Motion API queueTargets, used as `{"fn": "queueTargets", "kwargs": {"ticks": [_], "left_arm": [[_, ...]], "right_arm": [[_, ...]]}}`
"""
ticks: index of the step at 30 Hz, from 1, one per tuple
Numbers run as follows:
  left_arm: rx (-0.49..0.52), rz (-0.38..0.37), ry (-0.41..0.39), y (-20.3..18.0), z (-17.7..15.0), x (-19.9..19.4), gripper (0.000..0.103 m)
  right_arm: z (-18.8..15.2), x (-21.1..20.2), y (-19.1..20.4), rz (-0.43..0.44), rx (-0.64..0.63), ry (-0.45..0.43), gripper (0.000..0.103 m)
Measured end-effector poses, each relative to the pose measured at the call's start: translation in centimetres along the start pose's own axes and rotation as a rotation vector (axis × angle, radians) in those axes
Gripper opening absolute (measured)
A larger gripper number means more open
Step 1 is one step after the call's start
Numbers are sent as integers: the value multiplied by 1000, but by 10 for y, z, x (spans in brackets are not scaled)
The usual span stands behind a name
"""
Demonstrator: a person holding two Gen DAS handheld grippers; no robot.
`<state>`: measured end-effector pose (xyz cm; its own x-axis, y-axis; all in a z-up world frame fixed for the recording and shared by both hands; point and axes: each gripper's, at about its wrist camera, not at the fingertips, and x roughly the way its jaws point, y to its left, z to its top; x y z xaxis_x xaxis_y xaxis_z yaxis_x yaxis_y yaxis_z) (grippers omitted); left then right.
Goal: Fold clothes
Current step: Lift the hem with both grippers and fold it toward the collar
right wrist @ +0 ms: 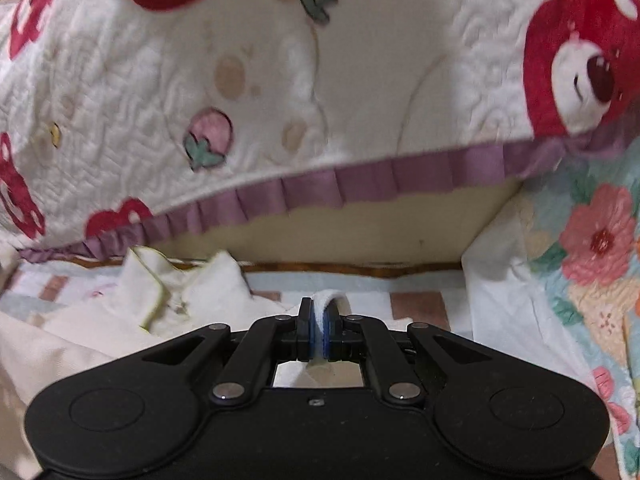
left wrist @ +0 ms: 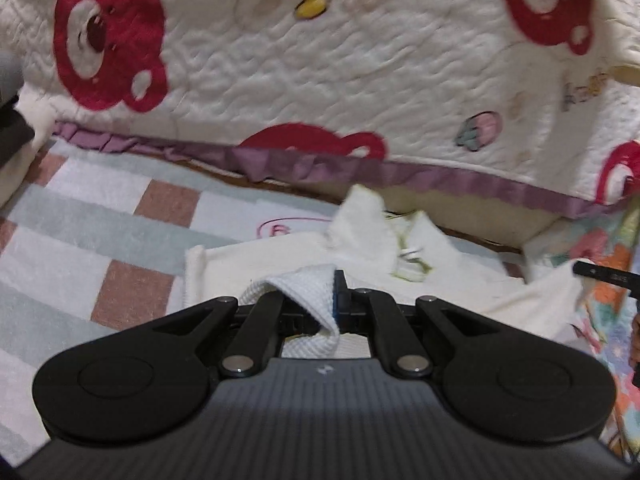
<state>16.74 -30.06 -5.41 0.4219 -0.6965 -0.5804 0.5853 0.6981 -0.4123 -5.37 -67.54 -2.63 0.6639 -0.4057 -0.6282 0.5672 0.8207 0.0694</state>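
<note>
Low down near the floor, a quilted cream bedspread (left wrist: 320,64) fills the top of both views — red bear faces (left wrist: 108,40), a pink strawberry (right wrist: 208,138), a small yellow shape, all stitched across it. A pleated purple frill (left wrist: 440,184) runs along its lower edge, hanging over a plain beige bed base (right wrist: 360,236). Below that lies a checked blanket (left wrist: 120,232) in pale green, white and rusty brown squares. Off to the right — a floral quilt (right wrist: 596,240) with big coral flowers and green leaves on light blue. The light is soft and indoor, and the bedspread blurs slightly.
</note>
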Motion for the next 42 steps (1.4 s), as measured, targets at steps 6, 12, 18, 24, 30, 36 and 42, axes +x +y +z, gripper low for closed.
{"fn": "queueTargets", "kwargs": {"ticks": [6, 12, 18, 24, 30, 36, 42], "left_arm": [[-26, 8, -27, 18, 11, 28, 4], [14, 76, 56, 26, 3, 66, 4], [-24, 74, 90, 39, -3, 85, 4], [-94, 43, 134, 51, -6, 100, 5], [-51, 100, 162, 45, -12, 104, 6], [-125, 70, 99, 60, -3, 95, 7], [-174, 30, 73, 67, 12, 75, 25]], "right_arm": [[15, 23, -19, 3, 25, 16, 7], [15, 60, -32, -7, 67, 73, 7], [14, 85, -37, -14, 104, 93, 7], [20, 102, -37, -33, 137, 99, 7], [14, 124, -29, -42, 117, 140, 7], [18, 126, -30, -58, 124, 134, 7], [17, 113, -39, 51, 168, 59, 63]]}}
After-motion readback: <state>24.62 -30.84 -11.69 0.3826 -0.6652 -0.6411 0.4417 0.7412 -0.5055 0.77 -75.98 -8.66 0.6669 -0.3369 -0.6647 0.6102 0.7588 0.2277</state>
